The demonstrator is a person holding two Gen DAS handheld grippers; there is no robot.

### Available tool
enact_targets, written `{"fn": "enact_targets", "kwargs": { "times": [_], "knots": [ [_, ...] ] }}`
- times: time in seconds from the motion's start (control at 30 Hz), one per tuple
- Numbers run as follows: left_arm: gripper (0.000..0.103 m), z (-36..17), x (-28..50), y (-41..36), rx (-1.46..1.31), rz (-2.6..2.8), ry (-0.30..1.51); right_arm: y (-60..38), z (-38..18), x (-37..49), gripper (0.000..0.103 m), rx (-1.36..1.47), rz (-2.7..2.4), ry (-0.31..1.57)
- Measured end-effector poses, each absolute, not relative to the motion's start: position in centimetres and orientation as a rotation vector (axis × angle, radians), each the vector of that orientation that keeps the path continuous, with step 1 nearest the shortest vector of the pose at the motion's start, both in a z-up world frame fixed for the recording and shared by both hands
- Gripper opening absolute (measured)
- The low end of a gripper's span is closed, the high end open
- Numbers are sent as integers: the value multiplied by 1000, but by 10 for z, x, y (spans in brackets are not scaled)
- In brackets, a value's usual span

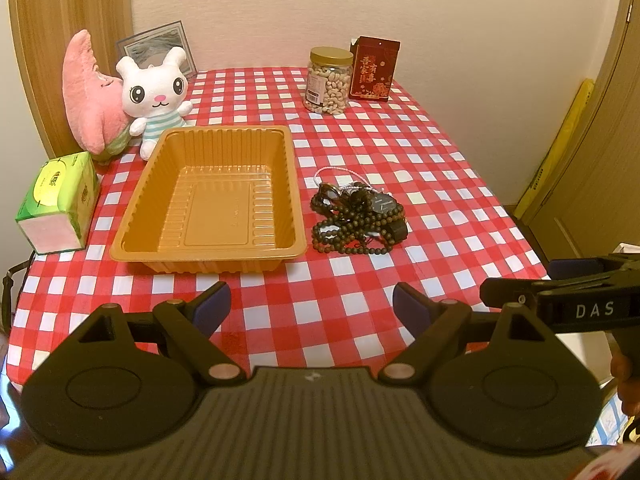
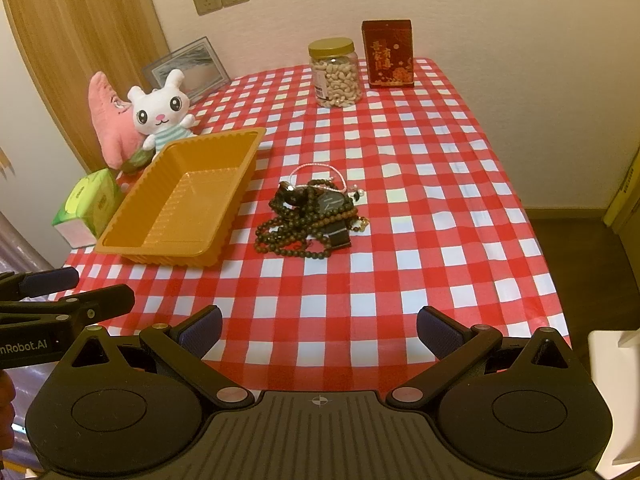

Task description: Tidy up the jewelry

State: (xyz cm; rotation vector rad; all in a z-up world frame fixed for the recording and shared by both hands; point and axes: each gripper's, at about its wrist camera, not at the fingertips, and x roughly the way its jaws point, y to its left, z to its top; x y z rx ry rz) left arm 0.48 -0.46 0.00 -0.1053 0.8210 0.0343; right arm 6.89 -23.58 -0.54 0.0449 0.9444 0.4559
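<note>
lengthwise, tray (image 1: 160,184) runs away; jewelry (image 1: 358,216) beside.

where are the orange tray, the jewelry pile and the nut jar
orange tray (image 1: 276,184), left wrist view, on its right wall
jewelry pile (image 2: 308,220), right wrist view, on the dark beads
nut jar (image 2: 336,80), right wrist view, on its clear side
</note>
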Motion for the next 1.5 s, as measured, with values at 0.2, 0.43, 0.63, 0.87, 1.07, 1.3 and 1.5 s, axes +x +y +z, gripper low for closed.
{"fn": "enact_targets", "kwargs": {
  "times": [0.2, 0.43, 0.63, 0.87, 1.07, 1.3, 1.5],
  "knots": [
    [87, 0, 4, -3, -106, 35, 820, -236, -4, 67, 103, 41, 457, 939],
    [87, 0, 4, -3, -107, 34, 820, -236, -4, 67, 103, 42, 457, 939],
    [87, 2, 5, -3, -107, 32, 818, -236, -4, 67, 103, 42, 456, 938],
    [87, 2, 4, -4, -108, 33, 818, -236, -4, 67, 103, 41, 457, 937],
    [87, 4, 6, -4, -110, 31, 819, -237, -4, 67, 103, 41, 457, 937],
    [91, 2, 2, 0, -145, 39, 806, -236, -6, 68, 103, 57, 461, 931],
    [91, -11, 6, 23, -189, 82, 812, -237, -17, 77, 103, 100, 491, 904]
  ]
}}
